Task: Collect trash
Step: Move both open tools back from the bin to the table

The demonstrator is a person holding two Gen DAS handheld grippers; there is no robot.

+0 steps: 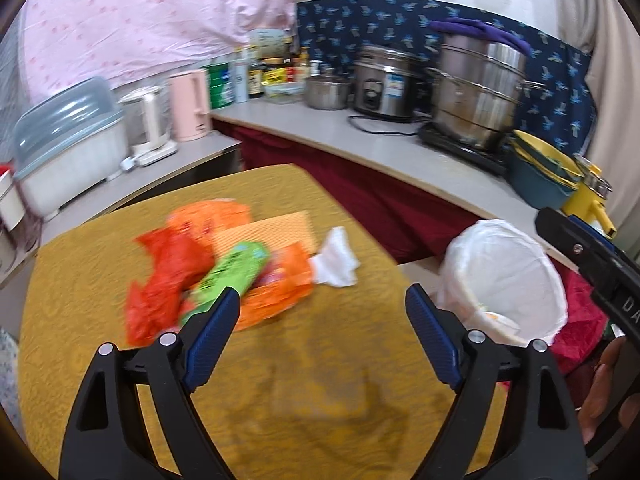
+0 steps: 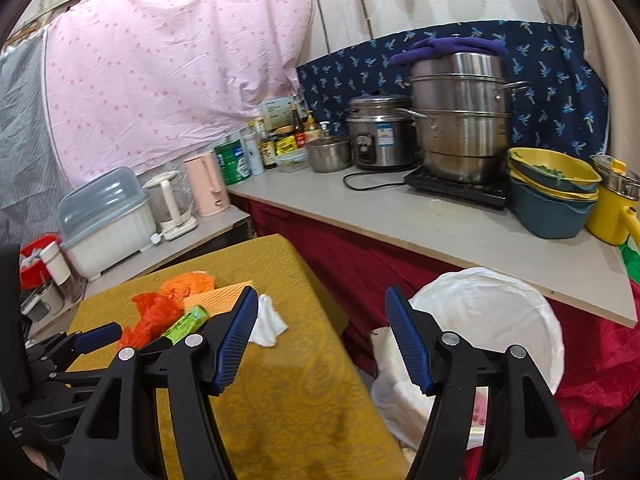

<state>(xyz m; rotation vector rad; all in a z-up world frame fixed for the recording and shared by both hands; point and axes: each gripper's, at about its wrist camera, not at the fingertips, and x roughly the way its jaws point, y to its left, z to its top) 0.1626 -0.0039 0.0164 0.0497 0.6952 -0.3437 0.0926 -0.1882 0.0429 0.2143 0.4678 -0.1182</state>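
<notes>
Both grippers empty, fingers spread wide: left gripper [image 1: 322, 312] over bench [image 1: 280, 400], aimed at trash pile; right gripper [image 2: 318, 324] between bench edge and bin [image 2: 520, 320]

Pile uncollected on bench: red wrapper [image 1: 160, 280], orange bags [image 1: 212, 216], green pack [image 1: 232, 268], tissue [image 1: 336, 260], all touching or overlapping

Bin beside bench, white liner, scraps already at bottom

Early stage, judging by this; nearly all trash left to grab
</notes>
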